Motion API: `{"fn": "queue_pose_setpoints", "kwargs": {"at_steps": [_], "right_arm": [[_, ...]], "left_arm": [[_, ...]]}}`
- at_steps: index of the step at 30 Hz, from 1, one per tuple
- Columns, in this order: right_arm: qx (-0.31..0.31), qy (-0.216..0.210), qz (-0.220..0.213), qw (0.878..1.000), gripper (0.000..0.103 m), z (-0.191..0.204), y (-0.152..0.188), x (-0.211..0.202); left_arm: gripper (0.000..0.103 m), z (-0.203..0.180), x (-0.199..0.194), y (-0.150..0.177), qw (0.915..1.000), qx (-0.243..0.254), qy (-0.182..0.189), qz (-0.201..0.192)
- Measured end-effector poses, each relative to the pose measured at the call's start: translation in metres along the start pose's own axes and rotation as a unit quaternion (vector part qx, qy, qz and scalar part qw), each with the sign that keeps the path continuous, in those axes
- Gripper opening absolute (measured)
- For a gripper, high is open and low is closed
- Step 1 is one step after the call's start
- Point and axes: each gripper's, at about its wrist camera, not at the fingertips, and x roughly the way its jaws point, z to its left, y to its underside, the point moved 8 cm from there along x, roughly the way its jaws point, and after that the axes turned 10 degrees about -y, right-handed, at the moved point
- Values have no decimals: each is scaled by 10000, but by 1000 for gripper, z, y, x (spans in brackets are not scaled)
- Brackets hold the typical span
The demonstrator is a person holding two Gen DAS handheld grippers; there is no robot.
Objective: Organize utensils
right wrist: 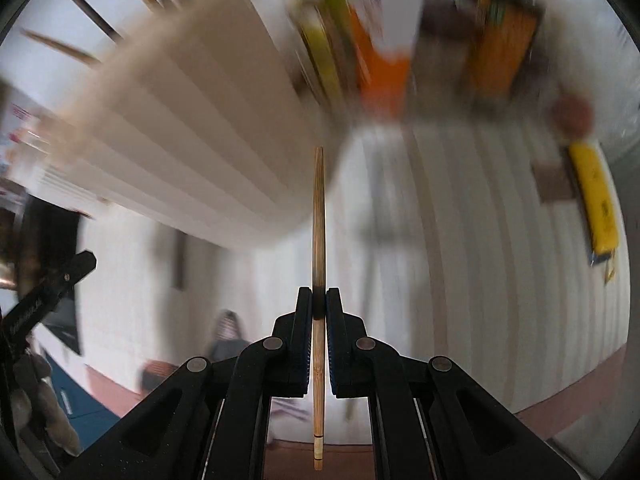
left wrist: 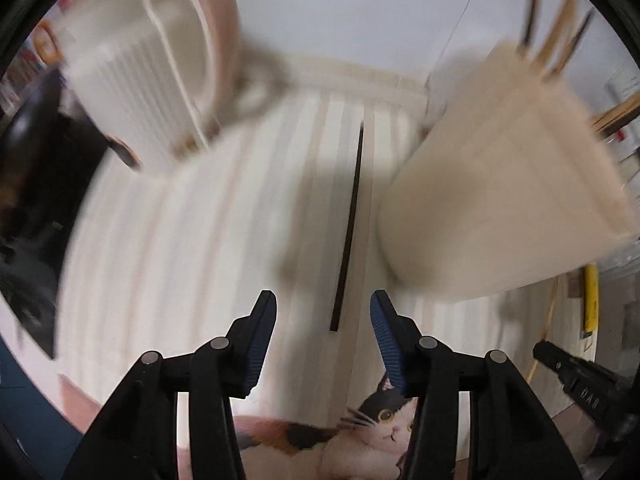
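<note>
My left gripper [left wrist: 322, 300] points down at a white striped tabletop [left wrist: 200, 220] and is open. A dark chopstick [left wrist: 350, 216] lies lengthwise just ahead of it; the near end sits in the gap, and neither pad touches it. My right gripper [right wrist: 319, 292] is shut on a bamboo chopstick [right wrist: 318, 216], which sticks out forward and also runs back past the jaws. A beige utensil holder [left wrist: 500, 184] stands to the right of the dark chopstick, with several chopsticks [left wrist: 560, 32] poking from its top. In the right wrist view the holder [right wrist: 192, 128] fills the upper left.
Both views are blurred. A white ribbed rack with a pink bowl [left wrist: 160, 60] stands far left, beside a black pan [left wrist: 36, 168]. A cat [left wrist: 384, 420] sits below the table's near edge. A yellow object [right wrist: 594, 204] lies at right, with colourful packages [right wrist: 380, 72] behind.
</note>
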Motion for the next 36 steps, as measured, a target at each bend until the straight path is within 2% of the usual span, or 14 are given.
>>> {"fn": "queue_pose_setpoints", "kwargs": {"at_steps": [6,7,8,9,10,13,16,21,23,27,35,36], "right_arm": [[216,449,365,9981,7,-25,13,43],[248,479,385,9978,7,-27,14,45],[286,507,410,9975,7,-30,15,48],[298,528,429,9972,7,-31,15,50],[294,557,440,9970,7,-32,15,51],[262,620,489,9965,7,-36,17,53],[188,647,533,9963,7,-37,19,53],[102,590,608,9964,7,-41,32,52],[100,577,598,9965,7,-44,35,51],[148,559,598,9965,7,-49,36,52],[132,572,552,9967,7,-43,42,49],[145,570,551,9967,7,-41,42,48]], "left_arm": [[44,-24,63,1,9985,352,-206,375],[41,-26,69,2,9981,401,-261,391],[22,-30,75,2,9975,484,-338,400],[9,-32,79,3,9969,549,-390,418],[6,-33,78,2,9968,580,-475,295],[4,-35,74,11,9963,605,-516,330],[4,-27,65,46,9950,670,-551,490],[4,-7,40,145,9909,664,-415,1094],[5,-6,36,161,9905,612,-368,1176],[9,-10,39,145,9921,495,-356,1098],[9,-15,57,77,9933,485,-638,836],[5,-18,59,72,9930,531,-658,824]]}}
